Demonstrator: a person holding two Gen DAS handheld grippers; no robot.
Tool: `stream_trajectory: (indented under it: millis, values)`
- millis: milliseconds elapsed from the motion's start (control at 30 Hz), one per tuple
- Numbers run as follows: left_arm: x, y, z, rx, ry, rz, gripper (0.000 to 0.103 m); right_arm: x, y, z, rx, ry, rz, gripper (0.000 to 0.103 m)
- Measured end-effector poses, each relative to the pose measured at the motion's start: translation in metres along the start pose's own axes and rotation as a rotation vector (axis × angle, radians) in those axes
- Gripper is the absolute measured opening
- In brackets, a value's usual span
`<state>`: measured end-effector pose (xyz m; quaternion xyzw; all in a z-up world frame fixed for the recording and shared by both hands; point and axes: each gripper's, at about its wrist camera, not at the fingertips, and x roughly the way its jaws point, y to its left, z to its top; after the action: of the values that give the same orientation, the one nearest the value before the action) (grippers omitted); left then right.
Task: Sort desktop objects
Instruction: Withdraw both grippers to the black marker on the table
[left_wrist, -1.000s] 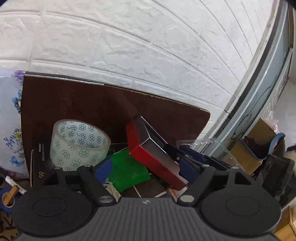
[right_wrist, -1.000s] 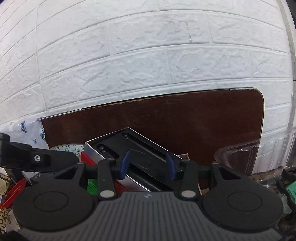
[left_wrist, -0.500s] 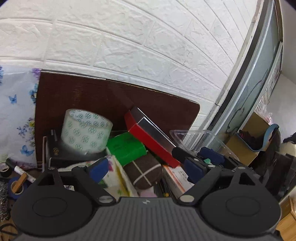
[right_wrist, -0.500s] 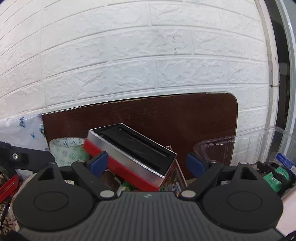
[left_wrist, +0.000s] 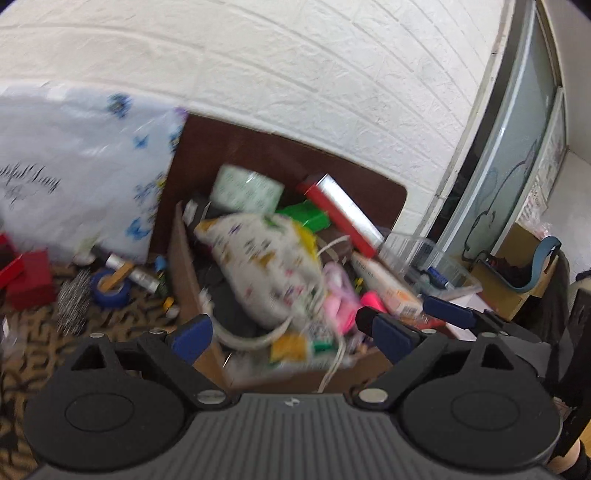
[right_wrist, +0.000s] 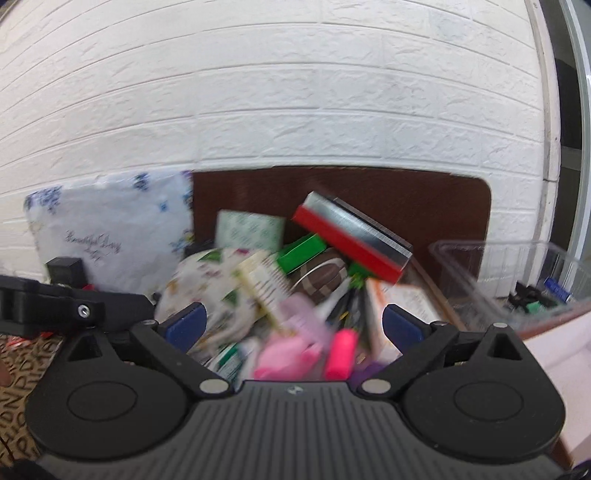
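Many small things fill the cardboard box (left_wrist: 186, 273) on the counter: a red box (right_wrist: 351, 236) tilted on top at the back, a roll of tape (right_wrist: 249, 230) beside it, a printed pouch (left_wrist: 269, 266) in front (all blurred). Both the left tongs (left_wrist: 291, 336) and right tongs (right_wrist: 291, 323) are opening, empty. A clear tray (right_wrist: 517, 273) stands right of the box.

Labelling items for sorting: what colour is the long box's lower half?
Red, under a silver top; clearest in the right wrist view.
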<state>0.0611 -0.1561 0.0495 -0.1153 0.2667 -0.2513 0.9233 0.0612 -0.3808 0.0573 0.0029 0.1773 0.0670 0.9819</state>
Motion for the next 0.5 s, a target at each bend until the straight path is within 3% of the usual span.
stream_trajectory:
  millis: [167, 500]
  values:
    - [-0.027, 0.025, -0.035, -0.027, 0.046, 0.052, 0.097, -0.015, 0.039, -0.031, -0.06, 0.051, 0.011, 0.099]
    - [-0.063, 0.081, -0.081, -0.17, 0.089, 0.181, 0.097, -0.021, 0.106, -0.079, -0.09, 0.206, 0.191, 0.099]
